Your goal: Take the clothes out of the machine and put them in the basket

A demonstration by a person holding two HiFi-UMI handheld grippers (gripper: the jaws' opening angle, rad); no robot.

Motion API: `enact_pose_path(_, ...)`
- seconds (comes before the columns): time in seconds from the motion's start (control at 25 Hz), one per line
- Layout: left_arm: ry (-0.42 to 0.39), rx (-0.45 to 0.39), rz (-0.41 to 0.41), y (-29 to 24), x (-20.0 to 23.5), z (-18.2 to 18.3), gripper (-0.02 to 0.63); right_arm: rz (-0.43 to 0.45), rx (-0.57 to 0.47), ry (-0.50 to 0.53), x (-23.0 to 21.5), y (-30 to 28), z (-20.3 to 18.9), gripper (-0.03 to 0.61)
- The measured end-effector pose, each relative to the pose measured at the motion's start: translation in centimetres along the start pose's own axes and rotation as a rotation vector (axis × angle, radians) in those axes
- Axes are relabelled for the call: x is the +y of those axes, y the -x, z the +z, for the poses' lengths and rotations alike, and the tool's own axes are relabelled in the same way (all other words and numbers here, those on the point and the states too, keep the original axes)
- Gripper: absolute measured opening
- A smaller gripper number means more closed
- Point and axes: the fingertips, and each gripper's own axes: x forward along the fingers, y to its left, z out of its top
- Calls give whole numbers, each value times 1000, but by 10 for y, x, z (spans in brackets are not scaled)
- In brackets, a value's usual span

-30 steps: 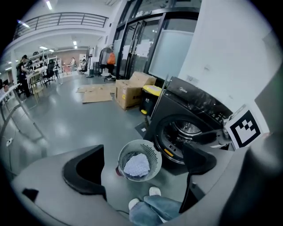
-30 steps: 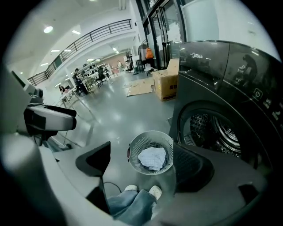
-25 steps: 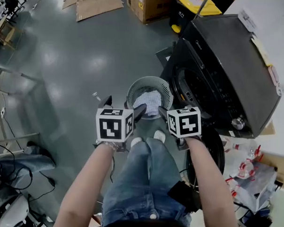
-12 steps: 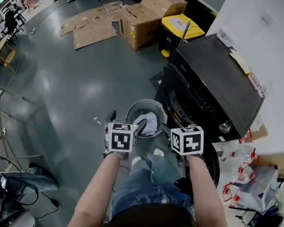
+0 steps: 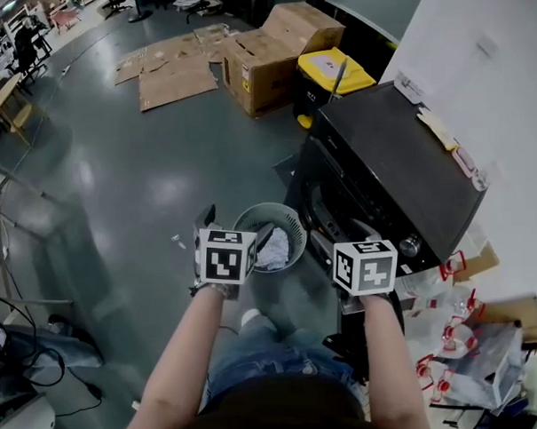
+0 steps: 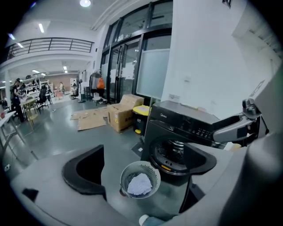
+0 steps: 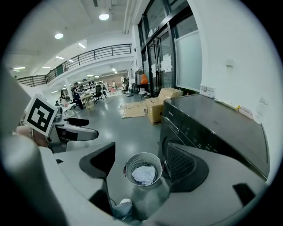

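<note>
Both the left gripper (image 6: 139,170) and right gripper (image 7: 142,170) hover above the basket (image 5: 291,224), jaws spread wide and empty; a pale cloth (image 5: 273,248) lies inside it, the washing machine (image 5: 395,161) just beside.

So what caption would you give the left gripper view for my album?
The open left gripper frames a round laundry basket holding a pale cloth, in front of a black washing machine.

basket (image 5: 290,226) grey | cloth (image 5: 272,248) white | machine (image 5: 391,161) black | bin lid (image 5: 333,68) yellow
</note>
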Motion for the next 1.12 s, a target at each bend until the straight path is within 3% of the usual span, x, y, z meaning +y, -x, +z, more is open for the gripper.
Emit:
enact_pose_path(0.76, 20, -173, 71, 85, -150, 10, 563, 88, -199, 65, -51, 143, -45, 367)
enact_pose_path(1.12, -66, -253, 77, 129, -187, 11, 548, 116, -298, 101, -62, 181, -47, 367)
